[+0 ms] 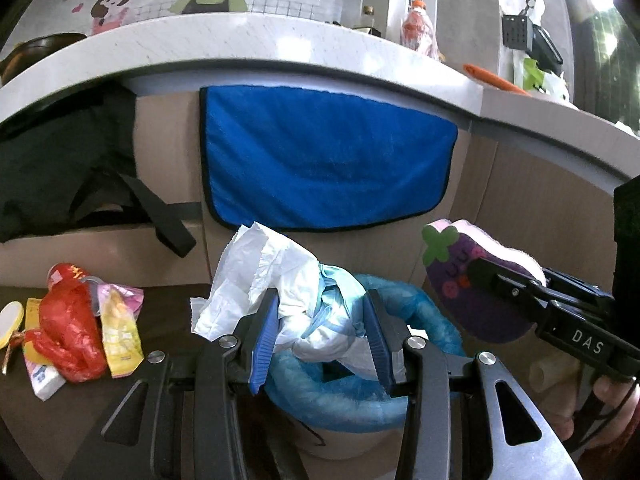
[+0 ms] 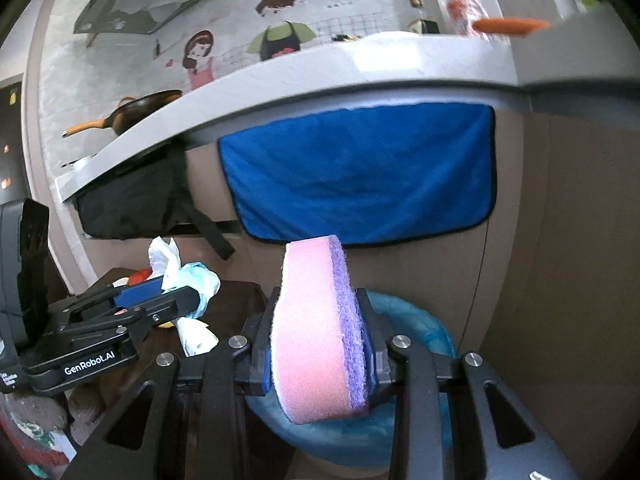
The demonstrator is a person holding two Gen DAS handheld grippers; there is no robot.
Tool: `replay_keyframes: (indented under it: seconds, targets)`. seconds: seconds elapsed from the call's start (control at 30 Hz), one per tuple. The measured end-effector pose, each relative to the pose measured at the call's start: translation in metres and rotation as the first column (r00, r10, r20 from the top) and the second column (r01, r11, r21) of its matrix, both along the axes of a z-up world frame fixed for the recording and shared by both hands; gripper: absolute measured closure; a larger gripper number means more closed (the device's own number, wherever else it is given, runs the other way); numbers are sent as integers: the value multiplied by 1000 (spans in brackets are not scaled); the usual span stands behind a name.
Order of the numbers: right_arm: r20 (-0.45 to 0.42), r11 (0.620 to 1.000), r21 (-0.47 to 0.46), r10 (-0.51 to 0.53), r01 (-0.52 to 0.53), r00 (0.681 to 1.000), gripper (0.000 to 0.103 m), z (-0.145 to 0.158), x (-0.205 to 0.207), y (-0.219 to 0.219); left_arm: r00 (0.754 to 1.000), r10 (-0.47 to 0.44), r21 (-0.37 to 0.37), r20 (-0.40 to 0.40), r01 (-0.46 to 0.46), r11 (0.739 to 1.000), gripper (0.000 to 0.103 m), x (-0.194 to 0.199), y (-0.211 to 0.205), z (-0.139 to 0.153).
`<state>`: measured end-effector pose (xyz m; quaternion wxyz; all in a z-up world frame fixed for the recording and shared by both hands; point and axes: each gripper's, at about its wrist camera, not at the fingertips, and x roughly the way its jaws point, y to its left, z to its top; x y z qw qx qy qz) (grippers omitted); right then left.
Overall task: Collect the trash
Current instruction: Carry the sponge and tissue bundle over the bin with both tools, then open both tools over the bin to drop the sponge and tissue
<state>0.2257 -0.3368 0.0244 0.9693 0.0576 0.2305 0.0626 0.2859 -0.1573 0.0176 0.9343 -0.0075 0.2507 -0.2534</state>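
Left tongs (image 1: 326,330) pinched soft, light crumpled tissue (image 1: 280,280) mid-wad, right tongs (image 2: 320,336) squeezed a squashy sponge (image 2: 316,340) across its flat faces, both over the bin (image 1: 432,316).

A dark brown low table (image 1: 168,320) stands against the cabinet front. Near its left edge lies a cluster of litter: a red plastic bag (image 1: 70,328), a yellow-and-pink snack wrapper (image 1: 120,332) touching the bag's right side, a small white-and-pink packet (image 1: 42,376) partly under the bag, and a round pale-yellow lid (image 1: 10,324) at the far left. Contents toward the right edge are hidden.
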Motion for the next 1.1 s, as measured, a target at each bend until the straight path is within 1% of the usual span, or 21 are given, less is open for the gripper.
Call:
replay_keyframes:
  seconds: [0.3,0.43,0.73,0.9,1.1]
  targets:
    - [-37,999,44,-5,6,999,73,-25,20,-11,999,-10,2,-51,10,1000,60,22,-10,-21]
    - [-51,999,51,-5,8,999,73,-33,29,-13,998,-10,3,-59,11,1000,60,28,-13,-26]
    - [-91,998,61,-9,14,996,73,-51,49,-14,994,-5,8,-106,6,1000,60,49,-18,-41]
    - [-114,997,72,-14,22,993,73,-59,58,-17,989,-10,-8,-148,9,1000,60,64,-18,-48]
    - [-143,995,94,-16,30,990,73,-68,67,-24,985,-25,-30,-172,21,999,60,76,-19,-55]
